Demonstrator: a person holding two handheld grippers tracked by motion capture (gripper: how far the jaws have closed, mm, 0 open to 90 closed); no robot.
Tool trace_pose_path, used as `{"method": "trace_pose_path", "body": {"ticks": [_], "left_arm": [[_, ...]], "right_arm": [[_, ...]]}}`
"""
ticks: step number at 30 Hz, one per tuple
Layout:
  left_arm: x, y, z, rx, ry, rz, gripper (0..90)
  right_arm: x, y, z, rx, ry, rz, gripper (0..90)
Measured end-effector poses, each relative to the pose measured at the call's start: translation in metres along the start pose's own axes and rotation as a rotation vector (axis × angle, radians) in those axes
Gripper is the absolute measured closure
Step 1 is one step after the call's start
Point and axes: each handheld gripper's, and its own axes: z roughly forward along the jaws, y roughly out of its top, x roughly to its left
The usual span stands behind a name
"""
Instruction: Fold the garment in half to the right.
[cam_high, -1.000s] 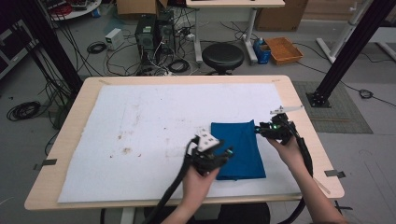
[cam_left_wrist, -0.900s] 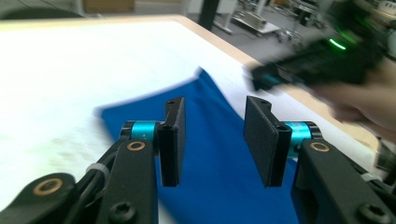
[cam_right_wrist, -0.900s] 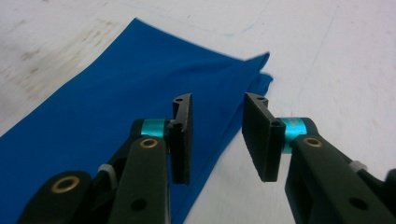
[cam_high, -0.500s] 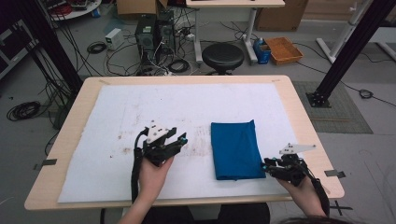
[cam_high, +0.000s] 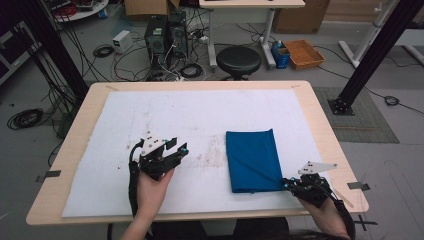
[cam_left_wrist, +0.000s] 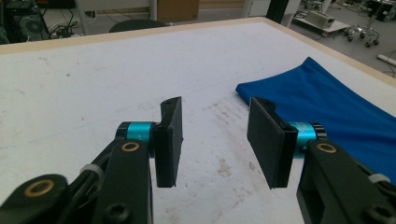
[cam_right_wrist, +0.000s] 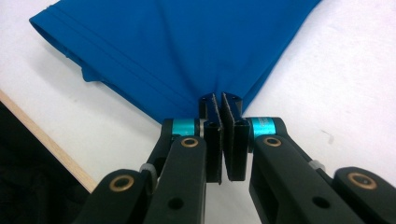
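Blue folded cloth (cam_high: 253, 160) is lying near the table's (cam_high: 200, 85) right edge; right gripper (cam_right_wrist: 223, 106) fingers, just closing, are pinching its near corner, left gripper (cam_left_wrist: 215, 135) fingers are hanging spread, so more folding probably remains.

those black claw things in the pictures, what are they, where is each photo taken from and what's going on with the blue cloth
They are hand-held tools, not a robot: a person holds a two-jaw gripper in each hand. The wide picture comes from a fixed camera above the table. The two close-ups come from small cameras riding on each gripper, looking along its black jaws.

A white mat covers the wooden table, and a folded blue cloth lies on it.

The right gripper has just closed its jaws, and they are pinched on the near right corner of the cloth. The left gripper is open with nothing between its jaws; it sits over the mat, apart from the cloth.
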Motion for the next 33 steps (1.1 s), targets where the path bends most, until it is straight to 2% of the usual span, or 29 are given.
{"method": "trace_pose_path", "body": {"ticks": [4, 6, 7, 8, 9, 10, 13, 14, 15, 17, 19, 20, 22, 23, 26, 30, 33], "left_arm": [[0.001, 0.001, 0.000, -0.006, -0.006, 0.003, 55.4], [0.004, 0.002, 0.000, 0.006, -0.015, 0.012, 53.9], [0.006, 0.003, 0.000, 0.014, -0.019, 0.018, 53.5], [0.011, 0.003, 0.000, 0.027, -0.027, 0.020, 51.2], [0.011, 0.003, 0.000, 0.027, -0.027, 0.020, 51.0], [0.015, 0.004, 0.000, 0.029, -0.026, 0.020, 51.0], [0.025, 0.007, -0.002, 0.027, -0.026, 0.011, 49.7], [0.029, 0.008, -0.002, 0.027, -0.024, 0.020, 46.6], [0.032, 0.010, -0.003, 0.030, -0.021, 0.031, 46.6], [0.038, 0.013, -0.004, 0.029, -0.017, 0.059, 45.4], [0.045, 0.016, -0.006, 0.022, -0.006, 0.073, 43.7], [0.048, 0.017, -0.007, 0.017, 0.001, 0.079, 43.2], [0.053, 0.019, -0.009, 0.006, 0.012, 0.091, 42.9], [0.055, 0.019, -0.010, 0.006, 0.021, 0.100, 42.9], [0.062, 0.021, -0.016, 0.002, 0.043, 0.113, 42.9], [0.065, 0.021, -0.021, -0.007, 0.050, 0.107, 42.9], [0.065, 0.020, -0.023, -0.009, 0.049, 0.109, 42.9]], "right_arm": [[-0.004, -0.002, -0.002, -0.006, -0.011, 0.008, 85.7], [-0.006, -0.001, -0.003, -0.027, -0.009, 0.004, 78.4], [-0.008, 0.001, -0.005, -0.041, -0.012, 0.010, 70.7], [-0.012, 0.006, -0.008, -0.085, -0.007, 0.001, 67.3], [-0.012, 0.006, -0.008, -0.085, -0.007, 0.001, 67.3], [-0.014, 0.009, -0.011, -0.106, -0.017, -0.004, 62.4], [-0.025, 0.023, -0.017, -0.173, -0.037, 0.011, 53.5], [-0.033, 0.035, -0.021, -0.217, -0.047, 0.028, 50.7], [-0.033, 0.035, -0.021, -0.217, -0.047, 0.028, 50.7], [-0.045, 0.056, -0.024, -0.275, -0.059, 0.044, 47.7], [-0.049, 0.064, -0.024, -0.286, -0.056, 0.051, 46.9], [-0.056, 0.076, -0.023, -0.311, -0.058, 0.070, 45.9], [-0.058, 0.082, -0.022, -0.323, -0.052, 0.081, 45.6], [-0.061, 0.088, -0.022, -0.352, -0.041, 0.100, 43.5], [-0.058, 0.087, -0.020, -0.377, -0.027, 0.091, 43.3], [-0.058, 0.082, -0.016, -0.357, -0.022, 0.075, 43.3], [-0.062, 0.080, -0.016, -0.361, -0.026, 0.088, 43.2]]}}
